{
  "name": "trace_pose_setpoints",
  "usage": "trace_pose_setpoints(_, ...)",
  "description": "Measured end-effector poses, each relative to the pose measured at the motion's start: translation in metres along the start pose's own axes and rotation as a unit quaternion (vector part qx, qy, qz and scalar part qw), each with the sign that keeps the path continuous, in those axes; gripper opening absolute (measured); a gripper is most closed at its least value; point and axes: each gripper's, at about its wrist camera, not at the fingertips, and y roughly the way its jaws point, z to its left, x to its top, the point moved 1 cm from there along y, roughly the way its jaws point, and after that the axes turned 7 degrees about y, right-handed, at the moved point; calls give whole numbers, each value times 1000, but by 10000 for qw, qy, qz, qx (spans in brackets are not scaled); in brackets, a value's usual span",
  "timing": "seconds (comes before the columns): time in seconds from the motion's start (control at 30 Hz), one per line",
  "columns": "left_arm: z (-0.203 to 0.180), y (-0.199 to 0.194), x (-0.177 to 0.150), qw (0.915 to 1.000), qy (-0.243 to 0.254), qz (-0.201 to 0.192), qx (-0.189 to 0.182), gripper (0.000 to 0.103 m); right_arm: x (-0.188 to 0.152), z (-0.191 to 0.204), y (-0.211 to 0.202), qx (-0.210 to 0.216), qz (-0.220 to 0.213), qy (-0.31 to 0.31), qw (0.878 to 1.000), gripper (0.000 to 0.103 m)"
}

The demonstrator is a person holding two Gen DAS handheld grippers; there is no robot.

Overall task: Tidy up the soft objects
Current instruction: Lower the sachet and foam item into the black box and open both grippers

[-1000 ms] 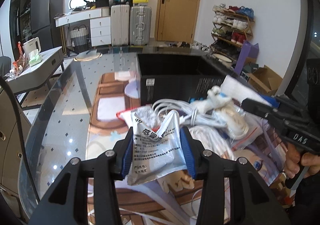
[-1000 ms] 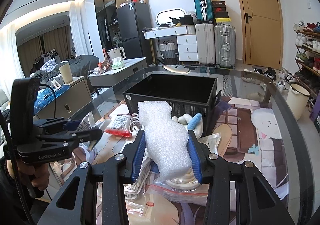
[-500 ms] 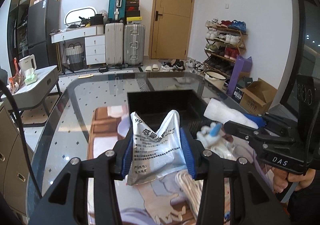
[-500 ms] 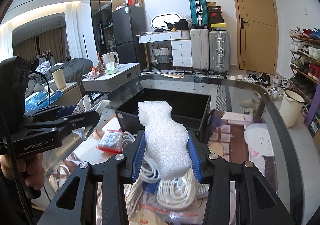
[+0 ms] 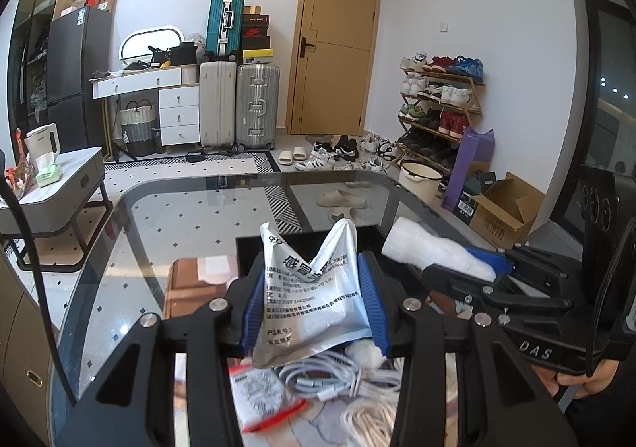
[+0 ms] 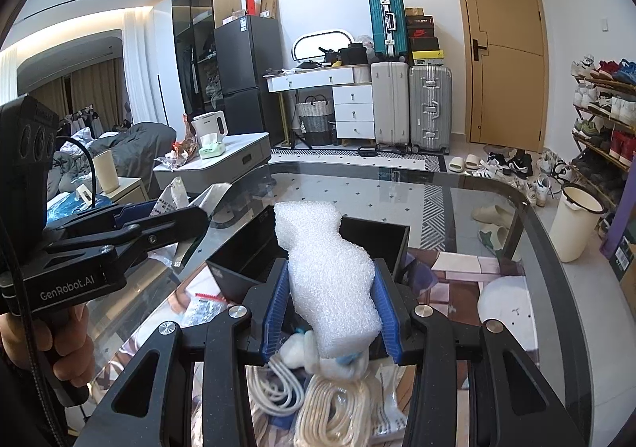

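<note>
My left gripper is shut on a silver-white medicine pouch with printed text and holds it above the table, just before the black bin. My right gripper is shut on a white foam piece and holds it over the near edge of the black bin. The right gripper with the foam piece shows at the right of the left wrist view. The left gripper with the pouch shows at the left of the right wrist view.
White cables, a coiled cream rope, a red-edged zip bag and a white soft toy lie on the glass table under the grippers. Beyond the table stand suitcases, a shoe rack and a side cabinet.
Both grippers have lifted with their objects and moved forward towards the black bin. The pile on the table has dropped lower in both views.
</note>
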Motion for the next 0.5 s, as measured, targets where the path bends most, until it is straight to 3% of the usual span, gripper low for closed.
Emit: trace_pose_setpoints(0.5,2,51,3,9999,-61,142,-44,43,14,-6,48,-153,296,-74,9994,41)
